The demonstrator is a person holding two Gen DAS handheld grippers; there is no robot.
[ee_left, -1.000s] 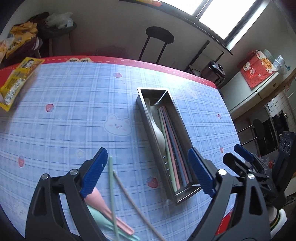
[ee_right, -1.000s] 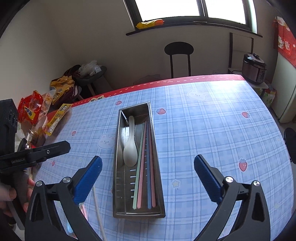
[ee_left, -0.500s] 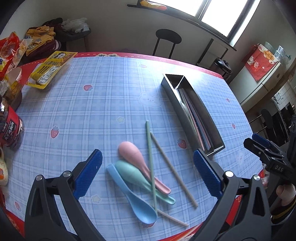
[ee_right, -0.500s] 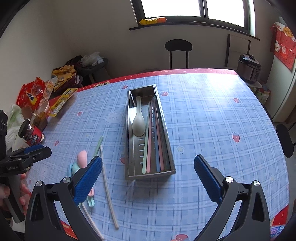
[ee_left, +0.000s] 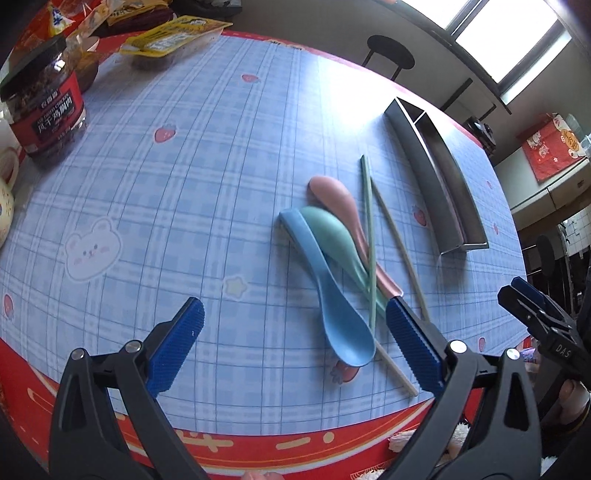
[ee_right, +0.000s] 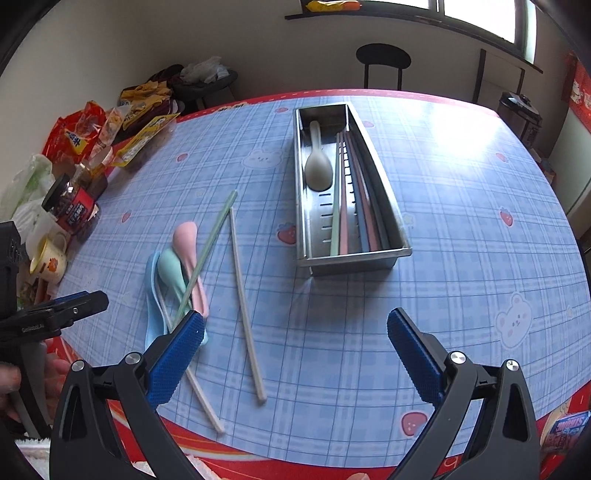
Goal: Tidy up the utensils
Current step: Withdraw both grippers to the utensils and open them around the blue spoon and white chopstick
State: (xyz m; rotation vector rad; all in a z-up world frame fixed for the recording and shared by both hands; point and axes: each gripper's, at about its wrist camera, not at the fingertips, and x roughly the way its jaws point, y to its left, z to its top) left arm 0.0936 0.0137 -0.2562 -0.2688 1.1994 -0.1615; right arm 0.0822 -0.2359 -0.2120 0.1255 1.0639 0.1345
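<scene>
A steel utensil tray (ee_right: 400, 252) (ee_left: 447, 184) on the blue checked tablecloth holds a white spoon (ee_right: 317, 166) and several coloured chopsticks (ee_right: 349, 206). Left of it lie a pink spoon (ee_left: 338, 203) (ee_right: 188, 243), a green spoon (ee_left: 332, 232) (ee_right: 171, 269), a blue spoon (ee_left: 332, 295) (ee_right: 151, 295), a green chopstick (ee_left: 369, 229) (ee_right: 208, 251) across them, and two cream chopsticks (ee_right: 245, 302) (ee_left: 399, 247). My left gripper (ee_left: 293, 347) is open and empty above the table's near edge, left of the blue spoon's bowl. My right gripper (ee_right: 295, 358) is open and empty, near the tray's near end.
A red-labelled jar (ee_left: 44, 99) (ee_right: 74, 206), a yellow mug (ee_right: 50, 254) and snack packets (ee_left: 173, 33) (ee_right: 88, 129) crowd the table's left edge. A black stool (ee_right: 382, 59) stands beyond the far edge. The table's red border (ee_left: 258, 439) is close below me.
Both grippers have pulled back toward the near table edge. The left view swung left from the tray to the loose spoons and chopsticks. Both stayed open.
</scene>
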